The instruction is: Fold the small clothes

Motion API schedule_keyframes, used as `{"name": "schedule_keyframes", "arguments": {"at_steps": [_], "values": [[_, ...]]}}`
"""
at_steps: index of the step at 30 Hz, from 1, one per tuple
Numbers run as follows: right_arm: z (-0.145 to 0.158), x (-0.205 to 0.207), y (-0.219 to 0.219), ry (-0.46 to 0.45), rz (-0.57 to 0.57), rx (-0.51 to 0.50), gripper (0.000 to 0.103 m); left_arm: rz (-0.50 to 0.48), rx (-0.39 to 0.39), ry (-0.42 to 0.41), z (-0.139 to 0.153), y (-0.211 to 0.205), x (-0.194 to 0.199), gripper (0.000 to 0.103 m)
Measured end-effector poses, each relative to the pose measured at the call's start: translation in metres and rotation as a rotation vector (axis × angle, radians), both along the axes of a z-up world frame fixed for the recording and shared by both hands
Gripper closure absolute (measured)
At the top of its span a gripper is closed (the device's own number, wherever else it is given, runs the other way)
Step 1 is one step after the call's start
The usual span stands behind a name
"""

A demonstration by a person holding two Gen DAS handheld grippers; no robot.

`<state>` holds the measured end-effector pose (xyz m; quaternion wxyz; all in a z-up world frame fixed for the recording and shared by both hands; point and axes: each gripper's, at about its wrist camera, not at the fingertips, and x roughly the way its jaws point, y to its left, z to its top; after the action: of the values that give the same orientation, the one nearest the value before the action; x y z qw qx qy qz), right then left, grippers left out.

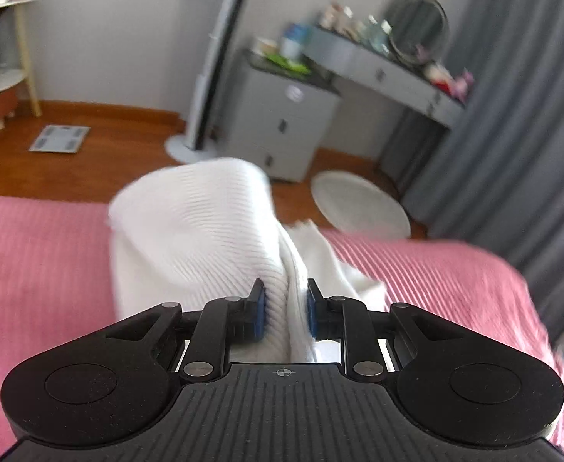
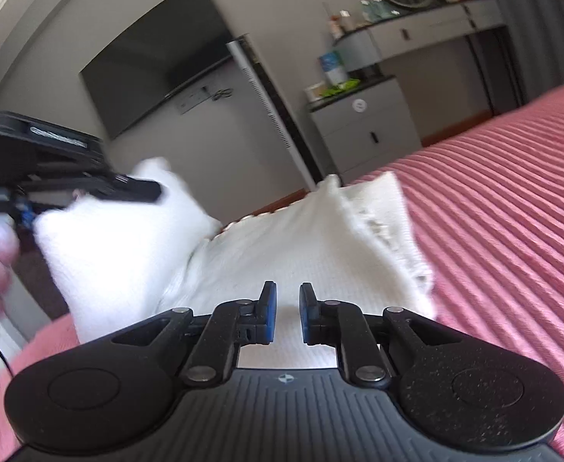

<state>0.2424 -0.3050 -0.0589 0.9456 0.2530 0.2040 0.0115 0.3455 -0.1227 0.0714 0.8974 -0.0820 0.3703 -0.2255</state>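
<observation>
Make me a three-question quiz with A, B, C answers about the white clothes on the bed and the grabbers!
1. Where does the white garment lie?
A. on the floor
B. on the pink bedspread
C. on the desk

2. What colour are the hand-held gripper pads?
A. blue
B. yellow
C. green

3. What is the left hand-held gripper doing?
A. hanging open, with nothing in it
B. lying on the floor
C. pinching the white garment

Answers:
1 B, pink ribbed cover shows beside the cloth.
2 A, blue strips line each finger.
3 C, fabric is bunched between its pads; the right hand-held gripper is open.
</observation>
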Motion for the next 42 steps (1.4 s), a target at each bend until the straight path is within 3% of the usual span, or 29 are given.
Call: {"name": "schedule_keyframes", "arguments": {"at_steps": [4,6,8,10,12,13,15,17,21,23,26,29,34,35,36,37,39,42], "values": [[-0.01,0.003,-0.017,0.023,0.0,0.063,0.09,-0.031,0.063,0.075,-0.036,-0.038,-0.003,0.079],[-0.017,0.003,-0.023,0.035,-0.002,0.103,0.09,-0.019,0.054,0.102,-0.042,-0.038,-0.011,0.072],[-0.02,0.004,-0.031,0.034,0.003,0.153,0.09,-0.018,0.024,0.05,-0.036,-0.025,-0.03,0.063],[-0.023,0.004,-0.037,0.034,0.002,0.21,0.09,0.003,0.015,-0.011,-0.027,-0.007,-0.051,0.044],[-0.026,0.007,-0.042,0.041,0.019,0.283,0.088,0.043,0.01,-0.053,-0.024,0.012,-0.074,0.039],[-0.026,0.007,-0.041,0.044,0.031,0.313,0.085,0.07,0.027,-0.053,-0.025,0.021,-0.081,0.039],[-0.024,0.009,-0.041,0.047,0.049,0.367,0.067,0.12,0.058,-0.039,-0.033,0.041,-0.094,0.039],[-0.019,0.012,-0.041,0.045,0.069,0.397,0.059,0.154,0.08,0.006,-0.046,0.058,-0.099,0.039],[-0.01,0.023,-0.04,0.058,0.109,0.436,0.054,0.162,0.057,0.093,-0.06,0.076,-0.102,0.039],[-0.008,0.038,-0.043,0.099,0.126,0.429,0.047,0.14,0.055,0.093,-0.063,0.075,-0.101,0.038],[-0.002,0.063,-0.045,0.166,0.161,0.387,0.046,0.139,0.087,0.088,-0.071,0.068,-0.091,0.038],[-0.002,0.088,-0.046,0.219,0.221,0.471,0.045,0.148,0.101,0.109,-0.08,0.064,-0.081,0.04],[-0.003,0.126,-0.025,0.291,0.303,0.41,0.045,0.151,0.1,0.098,-0.084,0.061,-0.077,0.04],[-0.003,0.131,-0.02,0.296,0.315,0.417,0.05,0.15,0.106,0.098,-0.085,0.059,-0.076,0.04],[-0.003,0.135,-0.016,0.298,0.32,0.407,0.071,0.148,0.114,0.098,-0.085,0.058,-0.075,0.04],[0.0,0.137,-0.01,0.294,0.319,0.37,0.081,0.147,0.12,0.096,-0.085,0.057,-0.074,0.04],[0.016,0.135,0.002,0.257,0.321,0.231,0.084,0.152,0.124,0.095,-0.084,0.056,-0.075,0.039],[0.054,0.111,0.015,0.095,0.29,-0.006,0.085,0.172,0.124,0.093,-0.082,0.056,-0.076,0.04]]}}
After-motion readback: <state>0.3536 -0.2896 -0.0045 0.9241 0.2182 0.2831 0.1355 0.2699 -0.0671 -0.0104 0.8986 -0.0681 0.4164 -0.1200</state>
